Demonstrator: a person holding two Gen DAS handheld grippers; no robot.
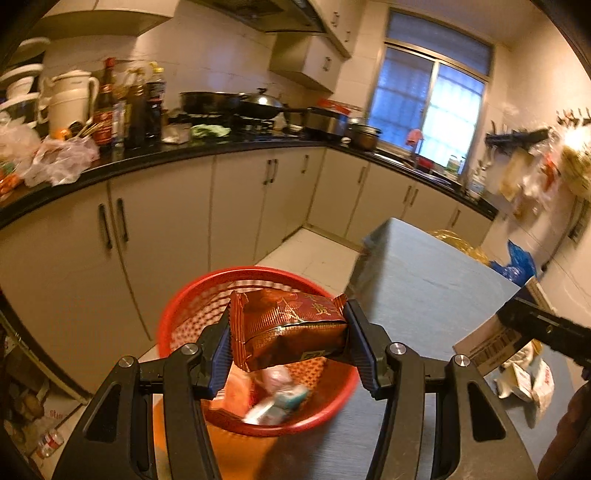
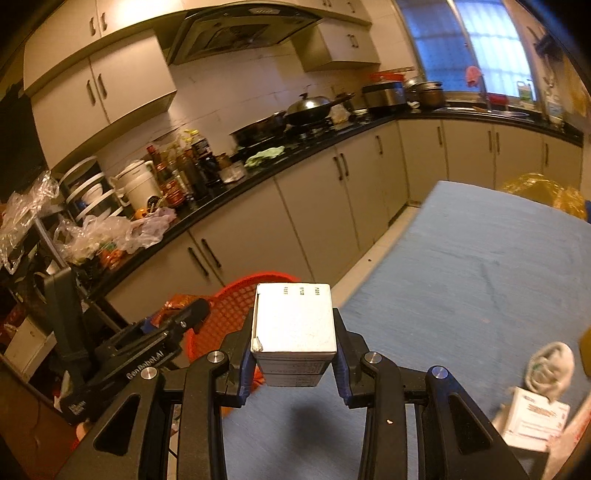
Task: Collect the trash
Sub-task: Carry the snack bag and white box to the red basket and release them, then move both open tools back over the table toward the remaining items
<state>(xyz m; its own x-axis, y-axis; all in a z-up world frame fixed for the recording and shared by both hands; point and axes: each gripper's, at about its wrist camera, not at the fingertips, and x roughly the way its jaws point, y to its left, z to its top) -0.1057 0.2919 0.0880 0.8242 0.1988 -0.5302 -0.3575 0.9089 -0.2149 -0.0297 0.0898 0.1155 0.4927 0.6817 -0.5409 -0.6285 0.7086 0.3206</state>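
L gripper (image 1: 288, 338): red wrapper (image 1: 291, 328) crosswise, level.

This is a home kitchen. A black countertop (image 2: 258, 173) runs in an L along the walls over cream cabinet doors (image 2: 325, 221). On the stove at the upper middle of the right wrist view stand a wok with a lid (image 2: 310, 105) and a frying pan (image 2: 258, 129), under a range hood (image 2: 236, 29). Sauce bottles (image 1: 122, 107), a white kettle (image 1: 70, 103) and plastic bags (image 1: 55, 158) crowd the counter at the left. A window (image 1: 432, 99) sits above the sink corner at the upper right.
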